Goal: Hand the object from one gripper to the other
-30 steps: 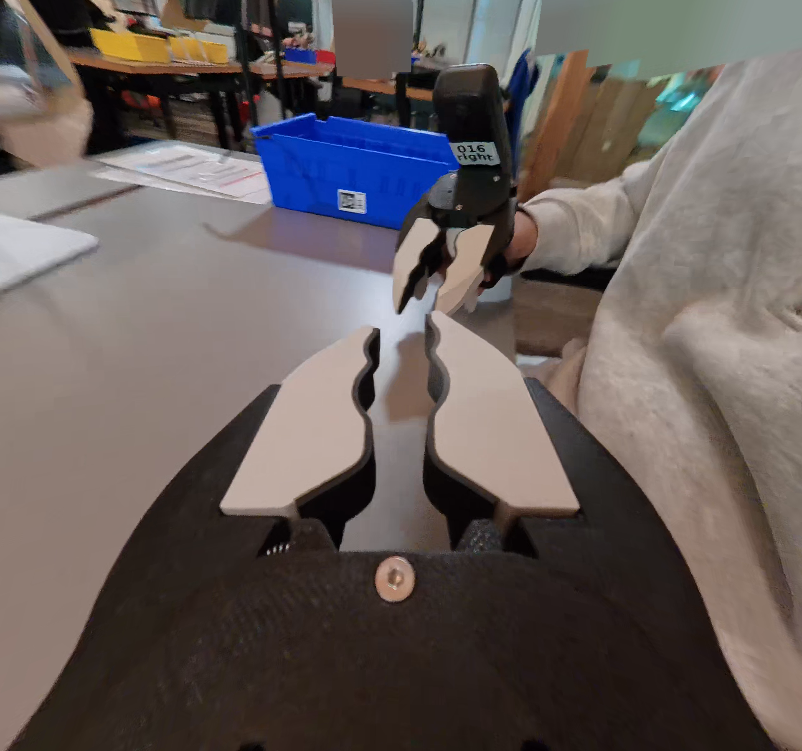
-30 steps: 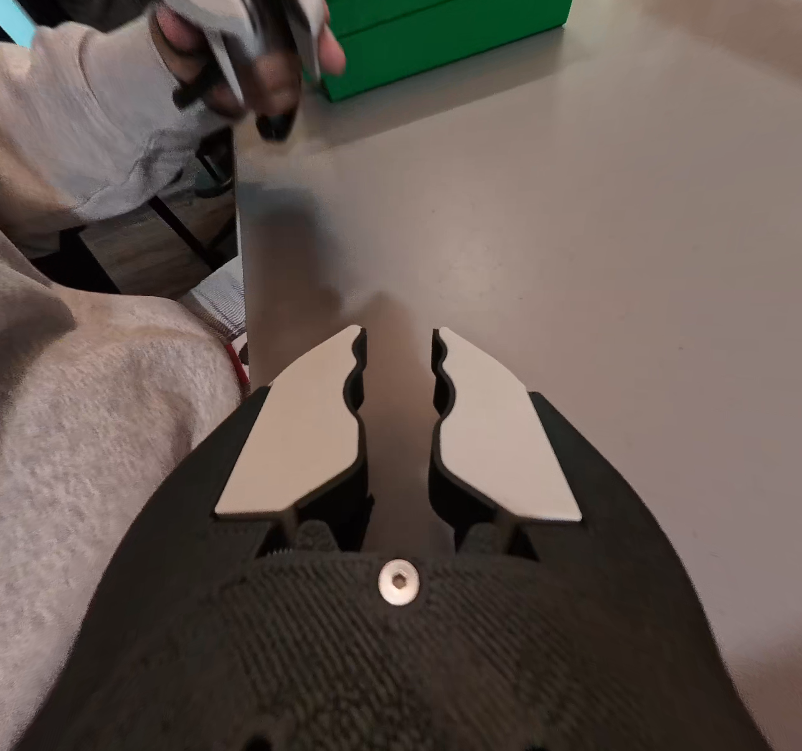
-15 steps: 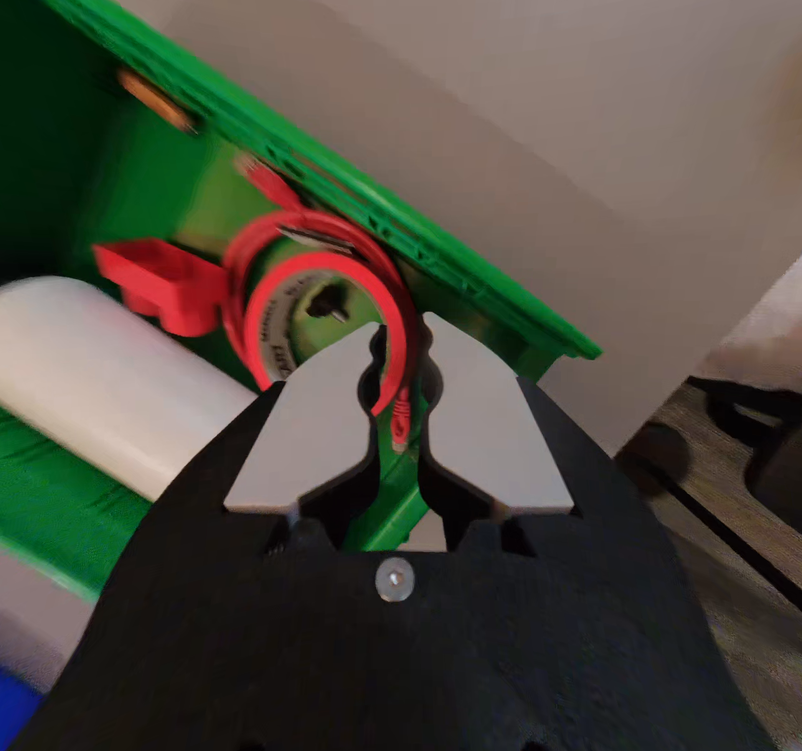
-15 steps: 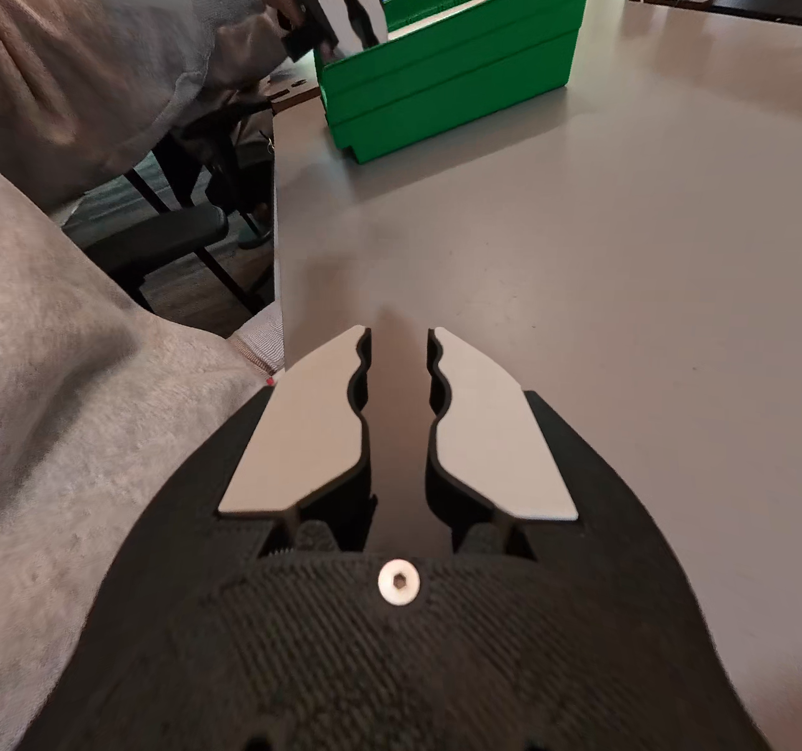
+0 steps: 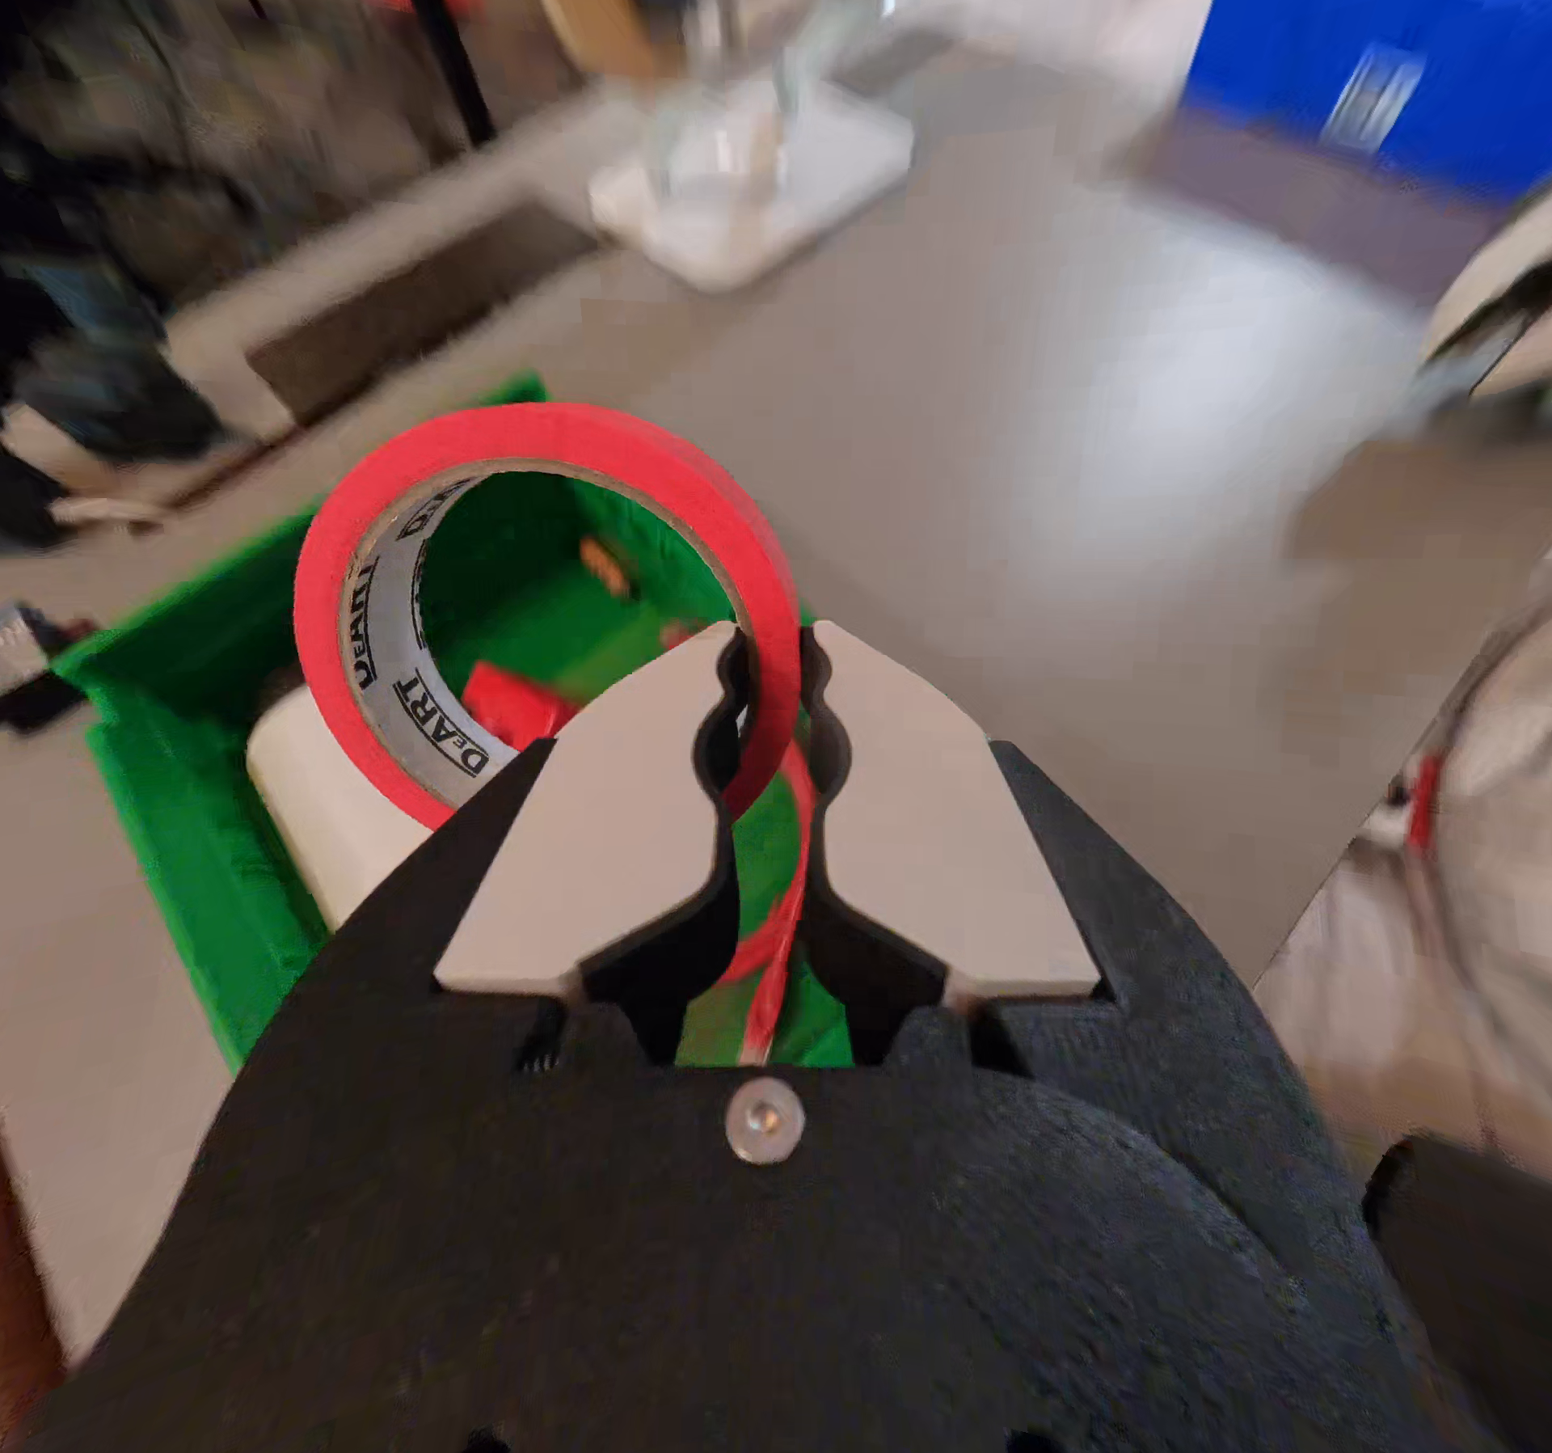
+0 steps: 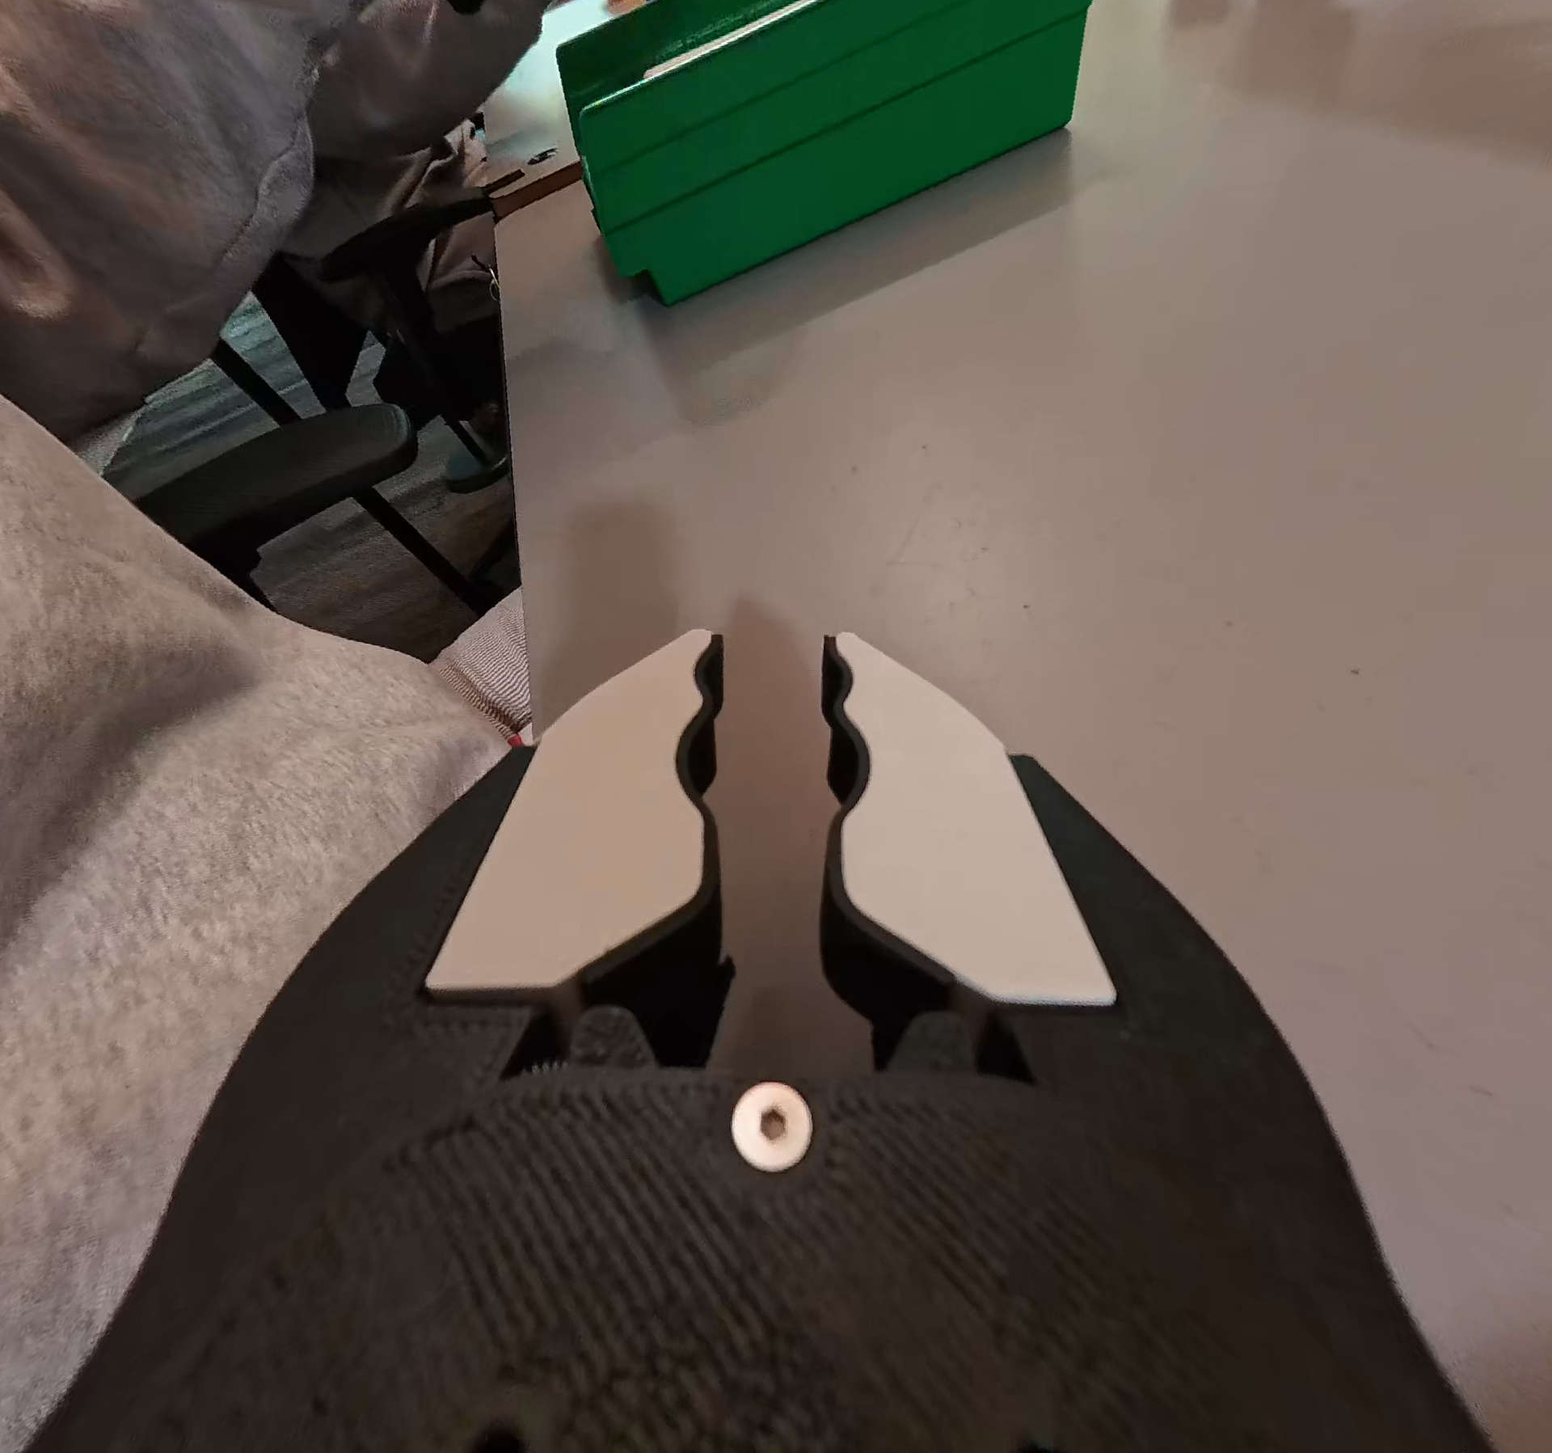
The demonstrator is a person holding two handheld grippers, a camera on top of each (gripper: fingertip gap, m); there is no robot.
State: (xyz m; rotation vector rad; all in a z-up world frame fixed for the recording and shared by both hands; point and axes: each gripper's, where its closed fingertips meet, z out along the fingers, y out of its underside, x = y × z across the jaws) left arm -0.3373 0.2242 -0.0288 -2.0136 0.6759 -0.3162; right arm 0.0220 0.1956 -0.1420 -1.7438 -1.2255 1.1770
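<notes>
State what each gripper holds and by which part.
The left gripper pinches the red tape roll by its ring wall, one finger inside the hole, one outside, above the green bin. The right gripper holds nothing.

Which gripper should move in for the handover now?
Right. The right gripper is open and empty over the table; the left gripper is shut on the red tape roll above the green bin.

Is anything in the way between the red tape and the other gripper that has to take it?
Nothing visible blocks it. The left gripper is shut on the red tape roll above the green bin. The right gripper is open and empty over bare grey table.
</notes>
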